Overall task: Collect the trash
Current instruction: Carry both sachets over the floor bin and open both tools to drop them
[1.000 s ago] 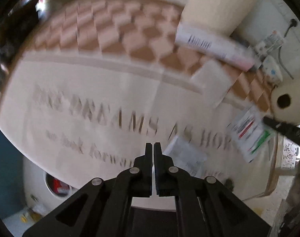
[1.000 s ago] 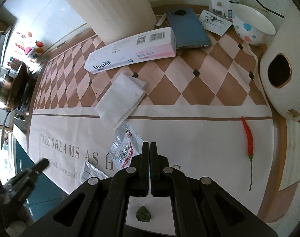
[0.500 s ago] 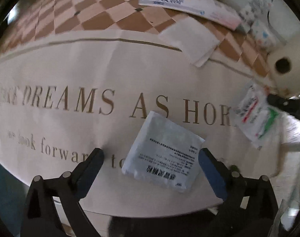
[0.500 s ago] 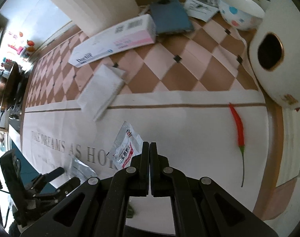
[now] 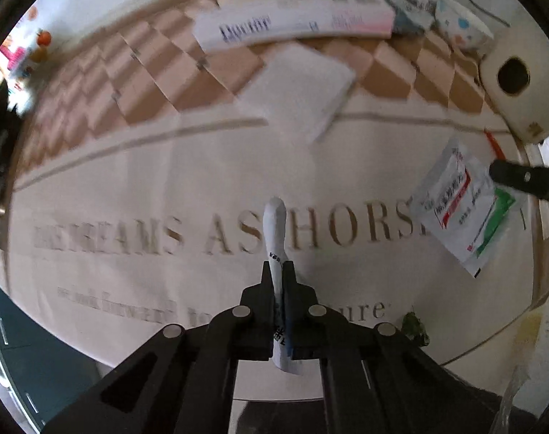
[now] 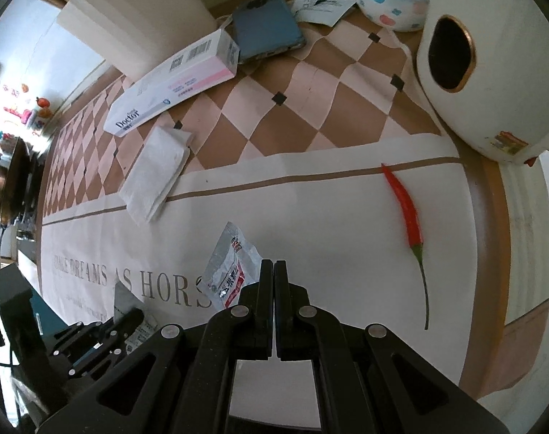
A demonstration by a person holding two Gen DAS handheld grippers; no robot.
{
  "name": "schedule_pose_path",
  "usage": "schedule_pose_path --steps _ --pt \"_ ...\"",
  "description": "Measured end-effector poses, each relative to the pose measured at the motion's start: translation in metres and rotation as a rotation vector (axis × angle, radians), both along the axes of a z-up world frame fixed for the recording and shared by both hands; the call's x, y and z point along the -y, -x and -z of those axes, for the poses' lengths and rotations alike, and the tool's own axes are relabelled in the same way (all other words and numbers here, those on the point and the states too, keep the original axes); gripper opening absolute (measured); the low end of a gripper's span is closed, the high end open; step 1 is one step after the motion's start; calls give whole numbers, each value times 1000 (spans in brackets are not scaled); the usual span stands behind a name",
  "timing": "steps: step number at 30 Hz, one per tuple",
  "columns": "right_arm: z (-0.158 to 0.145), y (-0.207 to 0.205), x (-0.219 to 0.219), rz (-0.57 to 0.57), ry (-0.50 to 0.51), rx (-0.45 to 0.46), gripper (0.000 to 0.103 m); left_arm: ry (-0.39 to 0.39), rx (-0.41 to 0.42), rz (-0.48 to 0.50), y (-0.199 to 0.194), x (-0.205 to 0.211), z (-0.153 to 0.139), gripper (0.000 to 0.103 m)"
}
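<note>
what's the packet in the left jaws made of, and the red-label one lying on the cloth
The white packet looks like thin paper or matte film: it is squeezed flat and folded between the shut jaws. The red-label packet looks like glossy crinkled plastic or foil, with silvery shine and wrinkles.

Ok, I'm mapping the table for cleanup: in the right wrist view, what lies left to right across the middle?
Folded white napkin → torn silver sachet → red chili pepper → white appliance.
</note>
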State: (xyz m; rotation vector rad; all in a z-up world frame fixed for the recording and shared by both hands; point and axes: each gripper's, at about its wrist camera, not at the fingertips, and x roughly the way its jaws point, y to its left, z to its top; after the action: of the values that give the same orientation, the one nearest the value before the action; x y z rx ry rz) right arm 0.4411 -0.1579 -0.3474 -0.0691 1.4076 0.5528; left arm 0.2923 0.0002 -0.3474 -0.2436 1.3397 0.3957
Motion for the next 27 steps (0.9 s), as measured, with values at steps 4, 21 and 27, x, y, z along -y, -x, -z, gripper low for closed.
schedule_pose_path --steps 4,21,27 --pt "-8 -1 1 5 -24 7 0 -81 66 -50 2 -10 -31 1" --pt "-80 59 -131 -280 -167 99 0 -312 219 -437 128 -134 -129 1" --pt "-99 127 -199 -433 -186 134 0 -334 237 -566 211 -170 -141 1"
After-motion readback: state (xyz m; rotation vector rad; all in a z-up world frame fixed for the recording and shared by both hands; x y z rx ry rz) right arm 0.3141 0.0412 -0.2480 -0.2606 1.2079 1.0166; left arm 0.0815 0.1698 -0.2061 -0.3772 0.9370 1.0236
